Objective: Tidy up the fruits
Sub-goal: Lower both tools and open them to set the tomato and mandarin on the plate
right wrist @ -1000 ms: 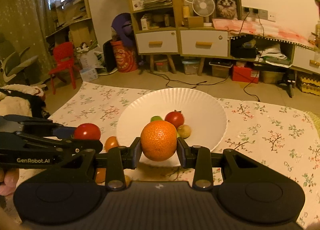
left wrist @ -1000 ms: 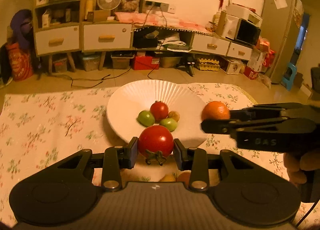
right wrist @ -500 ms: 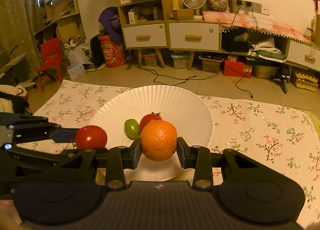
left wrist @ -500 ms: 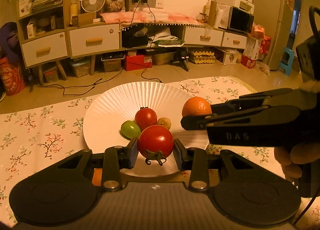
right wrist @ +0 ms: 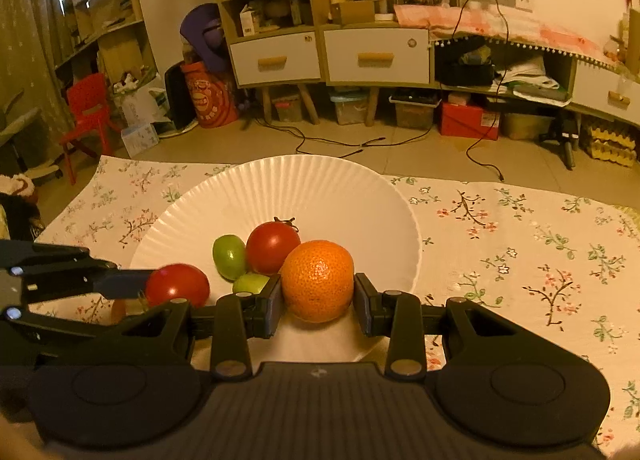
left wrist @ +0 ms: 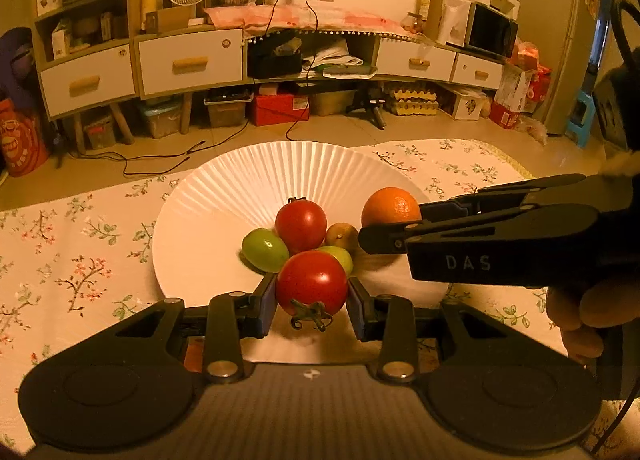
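My left fingers (left wrist: pixel 312 306) clamp a red tomato (left wrist: pixel 311 287), right fingers (right wrist: pixel 317 302) clamp the orange (right wrist: pixel 317 280). Both hang over the paper plate's (left wrist: pixel 224 196) near edge; fruit pile (left wrist: pixel 298 238) just ahead. Tomato nearer it, probably drops first.
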The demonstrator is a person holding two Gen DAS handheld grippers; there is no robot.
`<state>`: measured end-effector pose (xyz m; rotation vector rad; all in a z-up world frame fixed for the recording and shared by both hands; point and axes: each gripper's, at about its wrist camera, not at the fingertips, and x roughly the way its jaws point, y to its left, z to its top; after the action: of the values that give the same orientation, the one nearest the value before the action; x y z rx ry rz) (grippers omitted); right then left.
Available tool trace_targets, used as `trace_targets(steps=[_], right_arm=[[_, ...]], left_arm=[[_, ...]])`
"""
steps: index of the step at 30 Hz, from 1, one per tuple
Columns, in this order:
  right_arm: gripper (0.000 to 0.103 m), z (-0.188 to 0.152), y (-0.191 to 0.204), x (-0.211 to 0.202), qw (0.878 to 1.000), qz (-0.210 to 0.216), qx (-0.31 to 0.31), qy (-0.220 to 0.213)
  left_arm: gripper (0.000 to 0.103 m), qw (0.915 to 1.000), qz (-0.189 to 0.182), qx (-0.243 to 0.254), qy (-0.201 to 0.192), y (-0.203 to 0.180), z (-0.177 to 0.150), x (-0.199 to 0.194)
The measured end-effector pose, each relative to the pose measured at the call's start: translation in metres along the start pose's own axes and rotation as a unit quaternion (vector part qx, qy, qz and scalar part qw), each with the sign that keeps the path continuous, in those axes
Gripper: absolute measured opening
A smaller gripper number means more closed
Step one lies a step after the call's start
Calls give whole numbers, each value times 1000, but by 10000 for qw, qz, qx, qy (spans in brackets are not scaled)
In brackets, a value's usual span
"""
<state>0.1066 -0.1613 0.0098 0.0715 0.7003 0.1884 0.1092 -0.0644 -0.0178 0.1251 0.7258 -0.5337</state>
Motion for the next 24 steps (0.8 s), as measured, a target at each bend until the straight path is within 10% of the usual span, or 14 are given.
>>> trace_targets(steps=[24], right_arm=[[34, 16, -6, 21, 10000, 34, -13, 89]], left_arm=[[38, 9999, -2, -90, -52, 5, 3, 19]])
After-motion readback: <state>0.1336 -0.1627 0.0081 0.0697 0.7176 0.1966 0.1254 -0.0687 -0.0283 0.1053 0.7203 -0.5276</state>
